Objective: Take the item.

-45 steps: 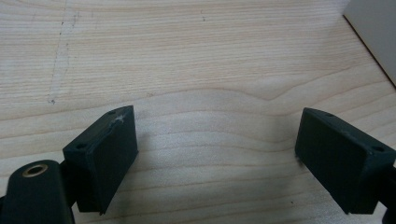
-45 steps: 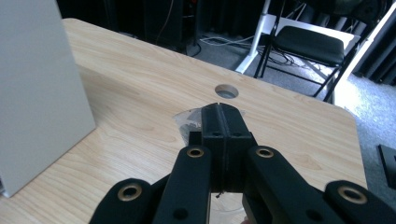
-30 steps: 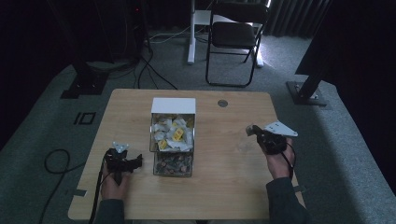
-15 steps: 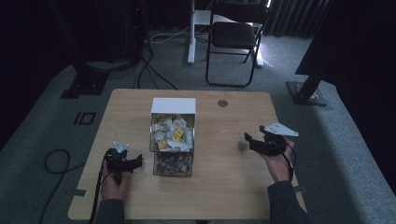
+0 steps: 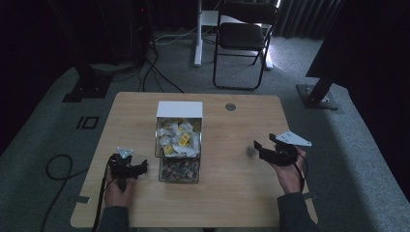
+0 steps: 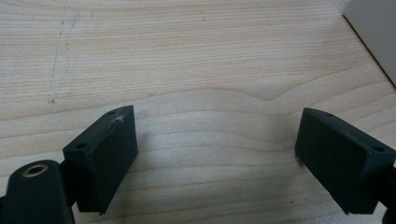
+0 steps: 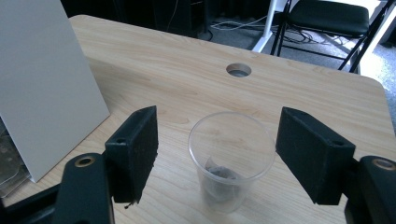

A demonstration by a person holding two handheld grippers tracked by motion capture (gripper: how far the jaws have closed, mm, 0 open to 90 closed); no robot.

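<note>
Clear plastic cup (image 7: 231, 158), upright on table (image 7: 299, 93), between spread jaws of right gripper (image 7: 224, 154), apparently untouched; left gripper (image 6: 215, 154) likewise spread.

A light wooden table (image 5: 222, 193) bears a clear two-part box (image 5: 178, 145) and a clear cup (image 7: 231, 158).

My high view is dim and slightly soft, dark around the edges, with daylight spilling on the floor by the chair (image 5: 244, 36). Both gripper views are brighter and evenly lit; my jaws cast soft shadows on the bench (image 6: 196, 60).
</note>
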